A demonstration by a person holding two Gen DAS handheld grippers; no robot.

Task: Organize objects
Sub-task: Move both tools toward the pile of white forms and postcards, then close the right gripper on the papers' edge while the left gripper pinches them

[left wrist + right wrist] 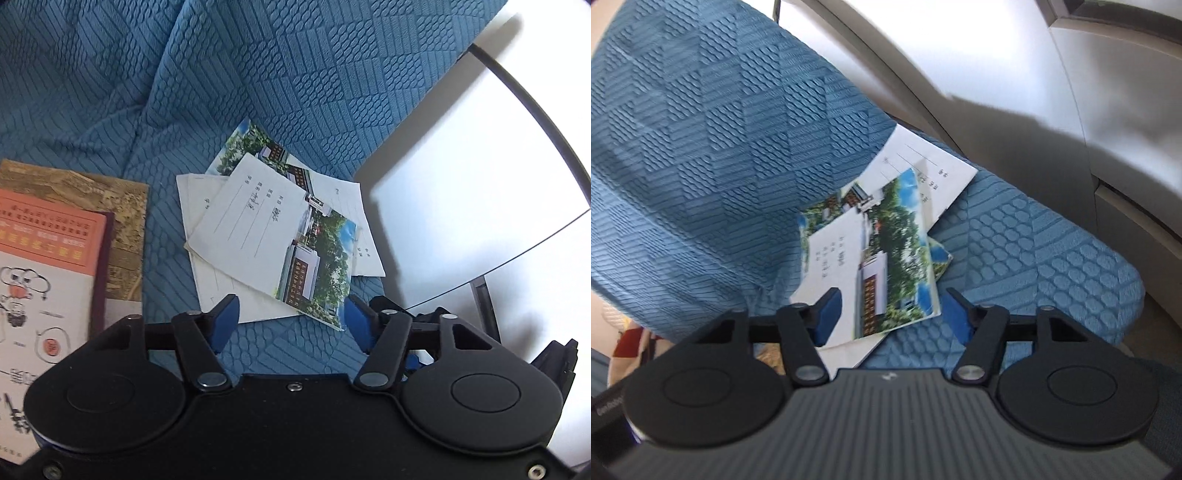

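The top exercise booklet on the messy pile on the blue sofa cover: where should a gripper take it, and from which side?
Grip the top exercise booklet at its near corner, the photo-printed end, which overhangs the sheets beneath onto the blue sofa cover. Come low from the near side, likely slipping one finger under that free edge. It lies flat, so elsewhere there is nothing to pinch.

Notebooks (273,229): at least four, overlapping, exact count unclear. Books (55,258): two, stacked.
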